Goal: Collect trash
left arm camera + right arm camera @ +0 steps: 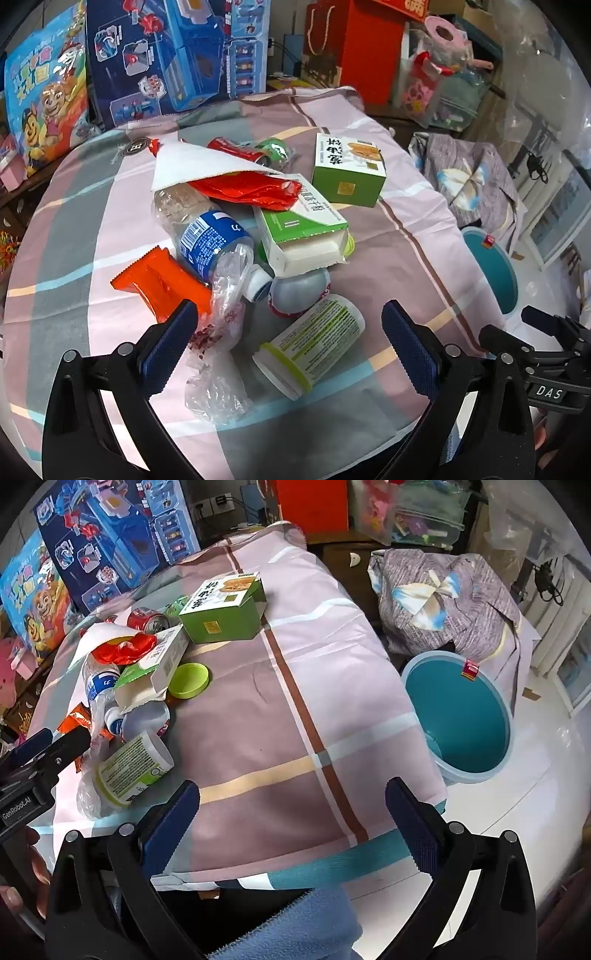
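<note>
Left gripper (284, 332) wide open, empty, poised over trash pile. Jar (310, 345) straight ahead between spread fingers, on its side, long axis slanting up-right. Right gripper (291, 808) equally wide, empty, over bare cloth; jar (133, 771) off its left, bin (458, 716) ahead-right. Left nearer.

Before me stands a bench (280, 709) draped in a pink, grey and brown checked cloth (399, 236). Behind it, large blue toy boxes (177, 55) lean upright, with a red gift bag (354, 48) to their right. A wall socket (218, 501) shows above the far edge. To my right, the floor (517, 812) is glossy white and reflects daylight. A grey patterned fabric bundle (450, 602) lies beyond the bench's right side. Clear plastic storage bins (417, 520) stand at the back.
</note>
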The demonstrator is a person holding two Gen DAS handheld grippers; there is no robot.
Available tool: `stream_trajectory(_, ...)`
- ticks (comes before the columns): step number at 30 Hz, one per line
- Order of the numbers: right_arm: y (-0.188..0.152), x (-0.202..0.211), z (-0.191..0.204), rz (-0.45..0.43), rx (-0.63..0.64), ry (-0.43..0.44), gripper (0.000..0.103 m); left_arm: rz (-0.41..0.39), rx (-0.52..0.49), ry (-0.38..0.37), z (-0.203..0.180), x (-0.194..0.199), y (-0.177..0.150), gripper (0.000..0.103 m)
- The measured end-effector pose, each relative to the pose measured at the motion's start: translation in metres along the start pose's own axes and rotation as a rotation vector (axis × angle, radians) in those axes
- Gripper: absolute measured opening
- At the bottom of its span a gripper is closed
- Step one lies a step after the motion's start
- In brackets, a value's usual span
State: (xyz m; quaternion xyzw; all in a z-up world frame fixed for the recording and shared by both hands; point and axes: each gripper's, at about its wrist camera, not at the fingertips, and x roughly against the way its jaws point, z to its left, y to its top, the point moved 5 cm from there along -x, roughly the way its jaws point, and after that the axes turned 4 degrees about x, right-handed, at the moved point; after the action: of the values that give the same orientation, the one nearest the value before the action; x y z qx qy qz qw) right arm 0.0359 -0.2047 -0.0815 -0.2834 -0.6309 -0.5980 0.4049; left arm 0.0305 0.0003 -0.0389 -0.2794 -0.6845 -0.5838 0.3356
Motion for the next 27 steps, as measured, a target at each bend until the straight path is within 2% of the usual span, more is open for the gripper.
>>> stream_trajectory(8,0.001,0.01,-0.007,-0.006,0.0,-0.015,0.097,0.012,0.025,-0.005,0.004,0.0,-0.003,0.099)
stream_trajectory(9,0.001,0.01,-0.007,-0.008,0.0,-0.015,0.097,0.012,0.025,0.005,0.009,0.006,0.005,0.099)
stream_trajectory(12,0.002,0.007,-0.007,-0.006,0.0,-0.016,0.097,0.012,0.024,0.019,0.007,0.002,0.001,0.099)
stream_trajectory(27,-0.004,0.003,-0.009,-0.009,-0.01,-0.03,0.097,0.024,0.037,0.008,0.01,0.002,0.0,0.099)
